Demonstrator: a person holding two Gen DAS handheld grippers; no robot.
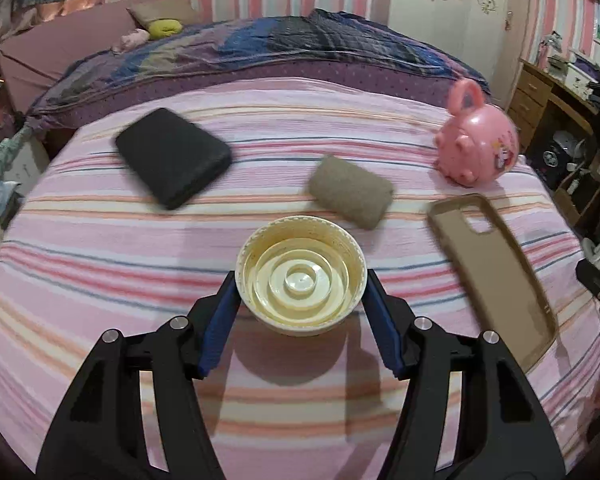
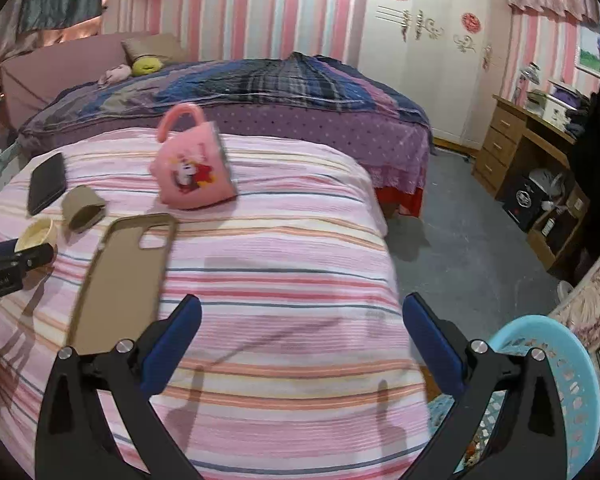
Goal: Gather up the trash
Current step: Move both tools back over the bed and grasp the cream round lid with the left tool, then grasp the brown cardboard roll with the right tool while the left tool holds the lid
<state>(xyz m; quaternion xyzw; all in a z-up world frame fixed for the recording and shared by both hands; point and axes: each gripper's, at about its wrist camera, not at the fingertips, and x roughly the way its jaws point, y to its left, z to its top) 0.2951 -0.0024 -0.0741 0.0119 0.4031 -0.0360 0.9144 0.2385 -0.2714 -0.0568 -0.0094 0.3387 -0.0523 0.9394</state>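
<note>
My left gripper (image 1: 301, 278) is shut on a cream plastic lid (image 1: 301, 274) and holds it a little above the striped bedspread (image 1: 100, 280); its shadow falls below it. The lid also shows at the far left of the right wrist view (image 2: 38, 234). A flattened brown cardboard tube (image 1: 351, 190) lies just beyond it and shows in the right wrist view too (image 2: 82, 208). My right gripper (image 2: 301, 332) is open and empty above the bed's near right part. A light blue basket (image 2: 556, 384) stands by the bed at the lower right.
A black phone (image 1: 172, 162), a tan phone case (image 1: 496, 272) and a pink Minnie mug (image 1: 478, 142) lie on the bed. A second bed with a plaid cover (image 2: 260, 84) stands behind. A wooden desk (image 2: 520, 144) and grey floor (image 2: 460, 240) lie to the right.
</note>
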